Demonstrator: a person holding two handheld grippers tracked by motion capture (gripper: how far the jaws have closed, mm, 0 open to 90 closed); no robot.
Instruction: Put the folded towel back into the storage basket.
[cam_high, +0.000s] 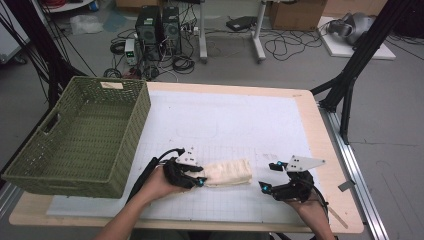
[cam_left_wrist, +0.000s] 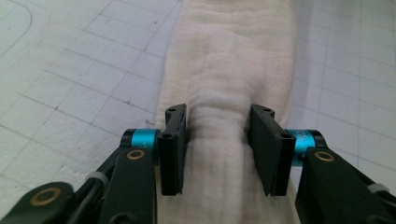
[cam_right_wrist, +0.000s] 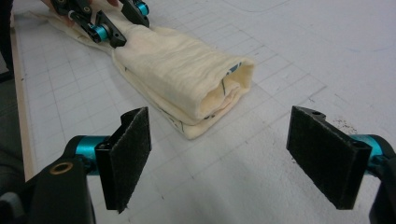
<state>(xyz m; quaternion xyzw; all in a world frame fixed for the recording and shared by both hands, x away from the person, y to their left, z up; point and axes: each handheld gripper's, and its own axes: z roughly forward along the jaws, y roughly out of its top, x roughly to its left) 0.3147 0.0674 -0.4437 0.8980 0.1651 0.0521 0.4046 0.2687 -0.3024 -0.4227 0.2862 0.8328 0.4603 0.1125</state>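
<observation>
The folded cream towel (cam_high: 229, 173) lies flat on the white grid mat (cam_high: 225, 125) of the bench (cam_high: 320, 130), near the front edge, its long axis running from 9 o'clock to 3 o'clock in the high view. The left hand-held gripper (cam_high: 200, 176) clamps the towel's 9 o'clock end; in the left gripper view both pads (cam_left_wrist: 173, 149) press into the cloth (cam_left_wrist: 224, 93), which bunches between them. The right hand-held gripper (cam_high: 268, 176) rests at 3 o'clock of the towel, well apart, its jaws spread wide with nothing between them. A green woven basket (cam_high: 80, 135) stands at 10 o'clock. Bare mat separates the towel from the basket.
</observation>
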